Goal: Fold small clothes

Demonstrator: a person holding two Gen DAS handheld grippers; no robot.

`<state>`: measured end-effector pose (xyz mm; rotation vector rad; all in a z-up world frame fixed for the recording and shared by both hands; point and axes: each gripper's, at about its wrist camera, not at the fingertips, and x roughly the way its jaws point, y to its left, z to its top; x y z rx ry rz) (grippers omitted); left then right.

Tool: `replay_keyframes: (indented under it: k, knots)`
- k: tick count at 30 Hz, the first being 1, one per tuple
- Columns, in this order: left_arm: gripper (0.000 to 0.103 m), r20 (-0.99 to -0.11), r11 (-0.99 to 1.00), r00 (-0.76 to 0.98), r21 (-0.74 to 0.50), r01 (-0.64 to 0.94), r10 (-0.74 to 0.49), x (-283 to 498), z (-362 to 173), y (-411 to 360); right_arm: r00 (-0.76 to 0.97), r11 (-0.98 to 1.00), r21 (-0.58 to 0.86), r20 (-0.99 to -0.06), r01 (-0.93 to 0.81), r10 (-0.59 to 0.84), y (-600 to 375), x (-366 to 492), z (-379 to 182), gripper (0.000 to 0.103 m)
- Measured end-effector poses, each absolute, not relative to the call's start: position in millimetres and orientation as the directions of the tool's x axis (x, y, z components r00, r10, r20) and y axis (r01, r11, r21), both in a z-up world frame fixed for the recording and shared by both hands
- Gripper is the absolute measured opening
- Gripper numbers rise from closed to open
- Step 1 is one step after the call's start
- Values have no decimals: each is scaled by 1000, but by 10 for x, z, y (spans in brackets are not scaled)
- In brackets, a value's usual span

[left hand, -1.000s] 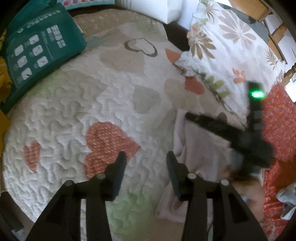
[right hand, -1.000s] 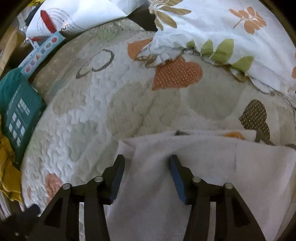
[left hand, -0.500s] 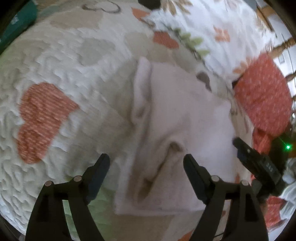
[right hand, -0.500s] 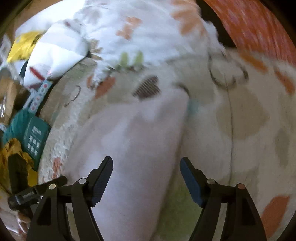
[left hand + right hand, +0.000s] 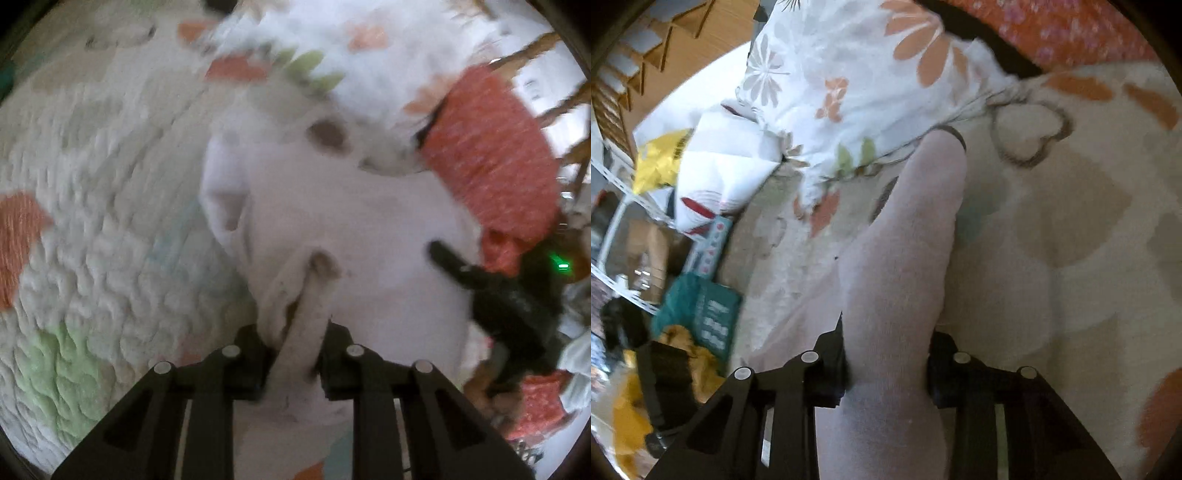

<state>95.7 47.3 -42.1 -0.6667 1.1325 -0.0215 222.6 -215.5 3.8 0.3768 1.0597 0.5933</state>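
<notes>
A small pale pink garment (image 5: 354,229) lies on the heart-patterned quilt (image 5: 103,258). My left gripper (image 5: 295,354) is shut on a bunched near edge of the garment, cloth squeezed between its jaws. My right gripper (image 5: 886,358) is shut on another part of the same garment (image 5: 905,251), which stretches away from it in a raised ridge. The right gripper also shows in the left wrist view (image 5: 498,291) at the garment's right side, with a green light on it. The left wrist view is blurred.
A floral pillow (image 5: 849,74) lies beyond the garment. An orange-red patterned cushion (image 5: 495,155) lies to the right. A teal package (image 5: 705,314) and yellow cloth (image 5: 631,417) lie at the quilt's left edge. Wooden furniture (image 5: 635,55) stands behind.
Both grippers were open over the garment half a second ago. Now both have closed on its cloth, and the garment is bunched and lifted into a ridge.
</notes>
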Motion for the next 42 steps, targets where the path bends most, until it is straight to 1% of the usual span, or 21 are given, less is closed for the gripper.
replay_keyframes:
  k: [2, 3, 4, 9, 10, 11, 12, 14, 16, 18, 20, 21, 23, 26, 27, 29, 31, 34, 36, 40, 42]
  knots:
    - [27, -849, 778, 395, -498, -383, -349, 941, -644, 562, 317, 820, 503, -758, -273, 571, -2140, 2241, -86, 45]
    - [27, -825, 736, 411, -546, -401, -388, 911, -688, 641, 300, 839, 471, -787, -273, 540, -2111, 2235, -146, 47]
    - [27, -820, 730, 415, -553, -401, -393, 900, -666, 673, 307, 847, 453, -794, -278, 526, -2098, 2221, -151, 49]
    - [31, -822, 761, 476, -517, -391, -313, 793, -452, 835, 486, 888, 330, -747, -321, 453, -2001, 1934, 268, 49]
    - [35, -819, 758, 484, -519, -395, -309, 779, -440, 885, 514, 894, 299, -737, -333, 438, -1952, 1881, 334, 49]
    - [39, -816, 755, 492, -520, -399, -303, 763, -425, 940, 528, 896, 279, -732, -344, 431, -1907, 1845, 370, 49]
    - [40, -815, 754, 500, -518, -405, -291, 733, -409, 1001, 532, 896, 265, -730, -358, 428, -1848, 1820, 388, 48]
    - [40, -822, 758, 512, -495, -425, -249, 755, -359, 1067, 547, 898, 218, -730, -382, 410, -1684, 1755, 428, 47]
    - [40, -835, 777, 523, -442, -449, -173, 704, -271, 1156, 568, 902, 166, -728, -398, 385, -1532, 1691, 420, 47]
    - [42, -832, 780, 539, -420, -464, -128, 667, -202, 1230, 531, 887, 171, -746, -429, 401, -1325, 1668, 319, 47]
    - [49, -828, 779, 554, -402, -482, -85, 613, -145, 1327, 457, 859, 207, -775, -469, 436, -1081, 1665, 152, 46]
    - [51, -827, 776, 559, -393, -494, -63, 580, -118, 1379, 429, 850, 207, -790, -485, 437, -978, 1666, 61, 46]
    - [54, -824, 771, 565, -386, -506, -41, 537, -92, 1444, 368, 836, 169, -840, -523, 400, -673, 1676, -195, 47]
    - [58, -816, 766, 578, -385, -514, -22, 442, -40, 1532, 416, 833, 56, -846, -551, 332, -389, 1663, -266, 48]
    - [58, -813, 765, 582, -384, -518, -14, 420, -21, 1561, 416, 831, 48, -849, -554, 326, -339, 1647, -244, 48]
    - [61, -807, 757, 590, -381, -530, 7, 384, 11, 1627, 410, 815, 98, -826, -572, 387, -303, 1566, -124, 48]
    - [63, -801, 746, 599, -390, -540, 15, 325, 40, 1694, 412, 801, 104, -814, -589, 409, -234, 1473, -73, 48]
    - [64, -796, 733, 604, -398, -552, 23, 266, 64, 1745, 317, 775, 122, -865, -620, 389, -21, 1465, -308, 51]
    - [64, -794, 728, 607, -392, -562, 42, 230, 91, 1762, 331, 776, 92, -868, -624, 369, 50, 1456, -365, 52]
    - [64, -772, 738, 622, -343, -581, 132, 167, 221, 1748, 323, 787, 169, -846, -593, 425, -63, 1377, -154, 53]
    - [66, -753, 745, 634, -317, -587, 179, 127, 303, 1712, 358, 792, 159, -827, -590, 433, -227, 1246, 28, 53]
